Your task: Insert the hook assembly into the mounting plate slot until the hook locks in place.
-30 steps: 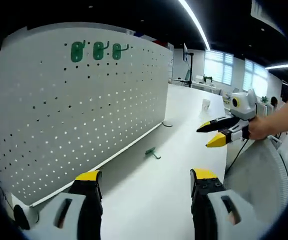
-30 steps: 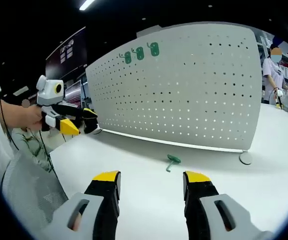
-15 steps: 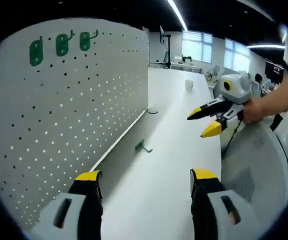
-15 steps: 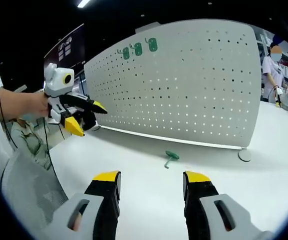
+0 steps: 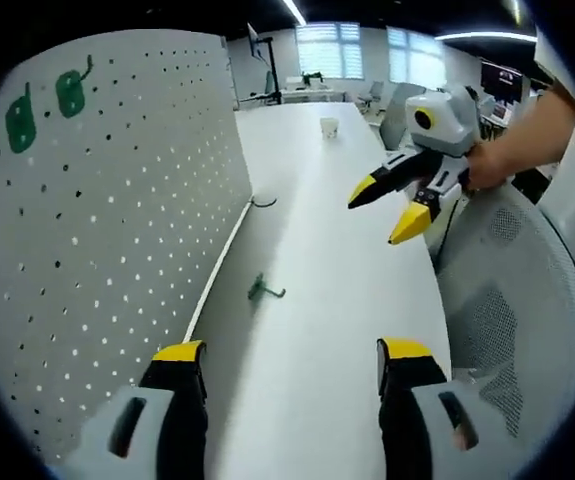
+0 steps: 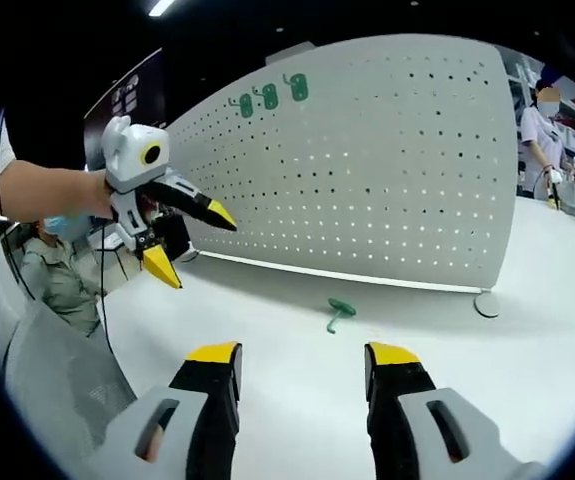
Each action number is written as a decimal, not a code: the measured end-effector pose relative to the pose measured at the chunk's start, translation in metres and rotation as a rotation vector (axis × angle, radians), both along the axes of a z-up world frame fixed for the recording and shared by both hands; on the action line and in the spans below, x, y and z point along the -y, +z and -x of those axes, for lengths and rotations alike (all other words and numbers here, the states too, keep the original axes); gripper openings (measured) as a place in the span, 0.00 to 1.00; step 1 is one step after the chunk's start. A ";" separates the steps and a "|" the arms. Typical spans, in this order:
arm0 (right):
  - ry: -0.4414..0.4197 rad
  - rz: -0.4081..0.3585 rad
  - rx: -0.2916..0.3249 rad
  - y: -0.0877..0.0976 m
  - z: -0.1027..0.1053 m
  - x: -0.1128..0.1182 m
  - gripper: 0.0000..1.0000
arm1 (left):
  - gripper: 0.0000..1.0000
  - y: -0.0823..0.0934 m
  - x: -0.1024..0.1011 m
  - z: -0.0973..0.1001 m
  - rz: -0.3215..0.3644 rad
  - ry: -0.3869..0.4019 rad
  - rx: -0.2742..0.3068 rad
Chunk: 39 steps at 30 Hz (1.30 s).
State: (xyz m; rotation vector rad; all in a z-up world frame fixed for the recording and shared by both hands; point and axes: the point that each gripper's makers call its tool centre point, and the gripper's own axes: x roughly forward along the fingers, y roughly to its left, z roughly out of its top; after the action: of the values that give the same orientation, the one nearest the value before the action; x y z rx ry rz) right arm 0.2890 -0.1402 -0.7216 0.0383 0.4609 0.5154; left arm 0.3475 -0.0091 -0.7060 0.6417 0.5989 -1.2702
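A small green plastic hook assembly (image 5: 263, 291) (image 6: 339, 311) lies loose on the white worktop (image 5: 337, 300) (image 6: 297, 370), just in front of the foot of the upright white perforated mounting plate (image 5: 107, 230) (image 6: 367, 170), near it but not touching.

Three more green hooks (image 6: 271, 97) hang side by side in the plate's top row; in the left gripper view they sit at the plate's upper left (image 5: 71, 90).

Left gripper (image 5: 292, 360): black jaws with yellow tips, spread wide with nothing between them, held above the worktop and aimed along the plate's face. The hook assembly lies ahead of the jaws, closer to the left one. The same gripper shows in the right gripper view (image 6: 192, 240), held in a person's hand (image 6: 92, 192). There its two yellow-tipped jaws are parted, one pointing toward the plate and one pointing down.

Right gripper (image 6: 300, 362): jaws also wide apart and holding nothing, above bare worktop. The hook assembly sits ahead of the gap, well apart from the tips. In the left gripper view this gripper (image 5: 382, 208) hangs over the worktop's far edge, jaws parted, beside a grey mesh chair back (image 5: 507, 330).

A small white cup (image 5: 329, 127) stands farther along the worktop. A round flat foot (image 6: 486, 304) rests at the plate's end.
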 end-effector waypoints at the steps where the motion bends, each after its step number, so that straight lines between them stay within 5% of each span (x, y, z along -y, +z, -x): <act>1: 0.000 -0.001 0.000 0.000 0.000 0.000 0.48 | 0.71 0.001 0.002 -0.001 0.001 -0.007 0.000; 10: 0.003 -0.018 -0.006 0.001 0.002 -0.002 0.47 | 0.67 0.000 0.018 -0.014 -0.074 -0.142 0.094; 39: -0.017 -0.025 -0.009 -0.001 0.000 0.002 0.48 | 0.62 -0.031 0.063 -0.047 -0.219 -0.385 0.096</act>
State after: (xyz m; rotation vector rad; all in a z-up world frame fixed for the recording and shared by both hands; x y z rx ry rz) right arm 0.2894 -0.1426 -0.7230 0.0691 0.4628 0.5046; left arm 0.3946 -0.0725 -0.7375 1.0305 0.5552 -1.5328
